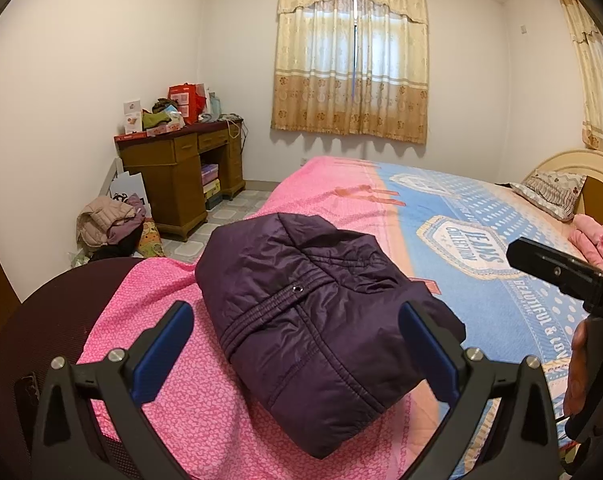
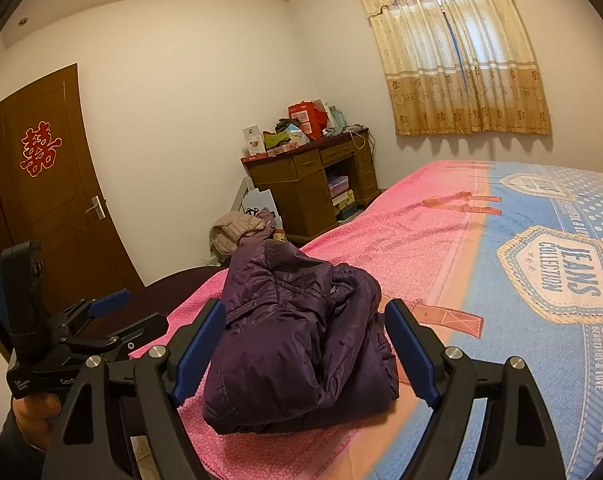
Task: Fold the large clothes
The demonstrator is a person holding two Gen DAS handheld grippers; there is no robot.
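A dark purple padded jacket (image 1: pixel 317 312) lies folded into a compact bundle on the pink part of the bed cover (image 1: pixel 205 408). It also shows in the right wrist view (image 2: pixel 297 344). My left gripper (image 1: pixel 297 348) is open and empty, held just above and in front of the bundle, its blue pads either side of it. My right gripper (image 2: pixel 309 348) is open and empty, also close in front of the bundle. The right gripper shows at the right edge of the left wrist view (image 1: pixel 557 272). The left gripper shows at the left of the right wrist view (image 2: pixel 101 320).
The bed (image 2: pixel 541 280) has a pink and blue cover, a pillow (image 1: pixel 553 192) and headboard at the far end. A wooden desk (image 1: pixel 189 176) with clutter stands by the wall, a clothes pile (image 1: pixel 109 224) beside it. A brown door (image 2: pixel 49 184) is at left.
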